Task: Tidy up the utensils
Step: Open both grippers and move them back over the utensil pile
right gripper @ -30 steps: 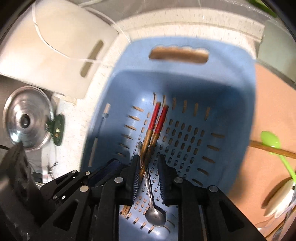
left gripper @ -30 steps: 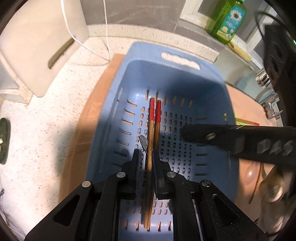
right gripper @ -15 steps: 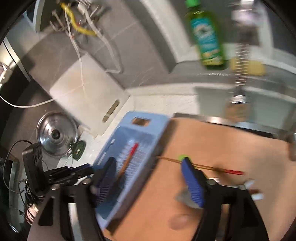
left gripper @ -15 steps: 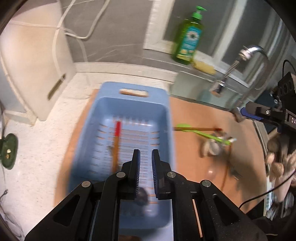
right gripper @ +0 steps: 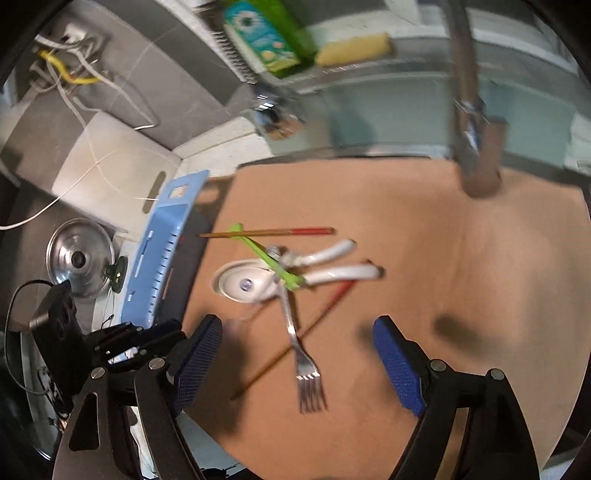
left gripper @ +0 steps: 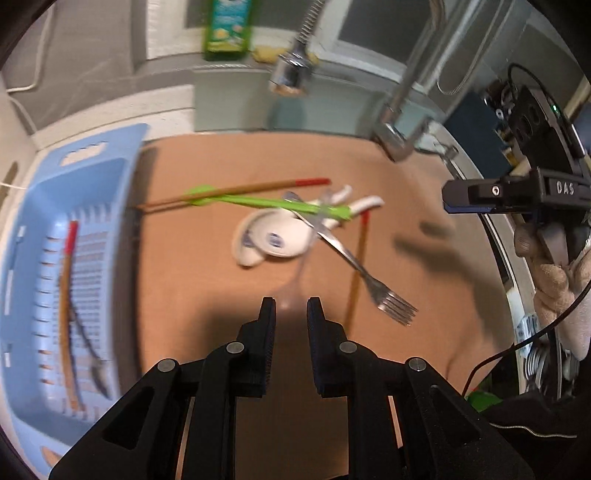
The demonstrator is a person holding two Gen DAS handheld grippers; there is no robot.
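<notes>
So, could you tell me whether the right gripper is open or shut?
Open. The right gripper has its blue pads spread wide, nothing between them, above the fork.

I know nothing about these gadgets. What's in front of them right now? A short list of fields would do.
Surface: brown board
Basket: blue basket at the board's left edge, holding chopsticks and a spoon
Loose pile: fork, white spoons, green spoon, chopsticks
Left gripper: empty, jaws narrowly apart
Right gripper: just opened wide, empty, above the fork
Background: faucet, soap bottle
</notes>
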